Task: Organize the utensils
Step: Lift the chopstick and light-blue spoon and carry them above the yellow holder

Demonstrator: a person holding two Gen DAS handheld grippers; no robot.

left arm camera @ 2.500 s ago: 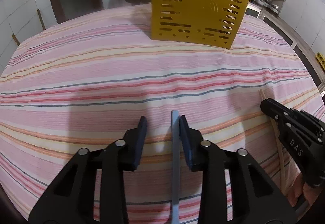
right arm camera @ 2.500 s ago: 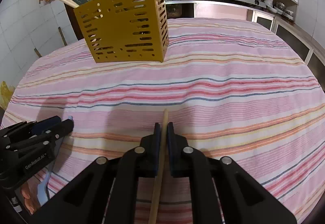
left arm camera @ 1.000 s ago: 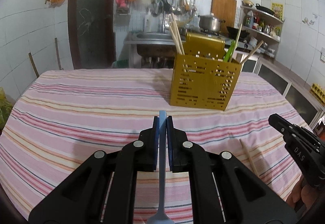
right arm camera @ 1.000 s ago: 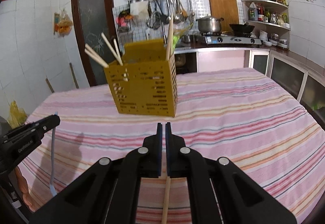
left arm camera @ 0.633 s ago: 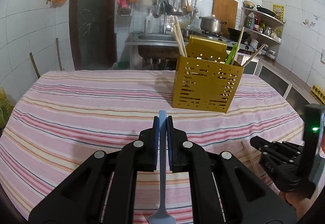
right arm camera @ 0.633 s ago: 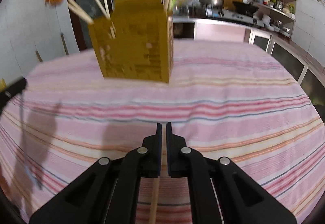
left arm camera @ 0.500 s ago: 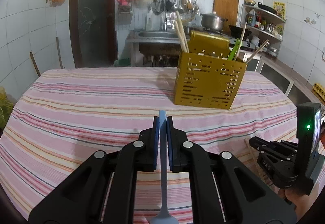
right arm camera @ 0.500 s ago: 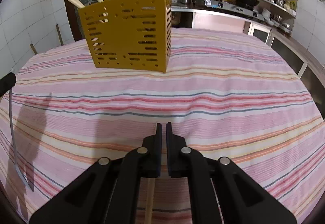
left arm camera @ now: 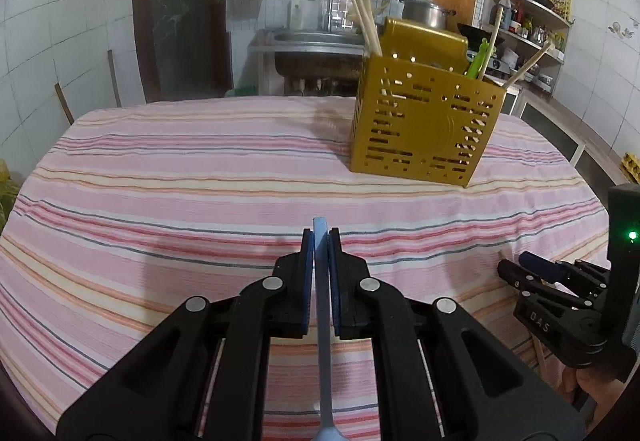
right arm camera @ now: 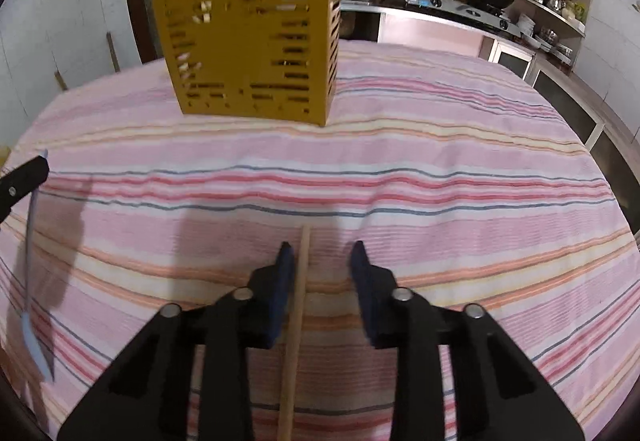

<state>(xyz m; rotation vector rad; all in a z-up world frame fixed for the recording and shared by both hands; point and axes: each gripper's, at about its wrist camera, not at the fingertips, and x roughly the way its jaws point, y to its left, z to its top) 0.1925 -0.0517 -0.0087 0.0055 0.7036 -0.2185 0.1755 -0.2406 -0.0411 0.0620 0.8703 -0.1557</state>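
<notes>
Utensils part sorted: several in caddy, two not yet.

Left wrist view: left gripper clamped on blue spoon, raised over table; long axis near-far, bowl nearest. Caddy far right, chopsticks upright inside.
Right wrist view: right gripper spread wide; chopstick beside left pad, near-far, seemingly unheld. Both left to stow.
</notes>
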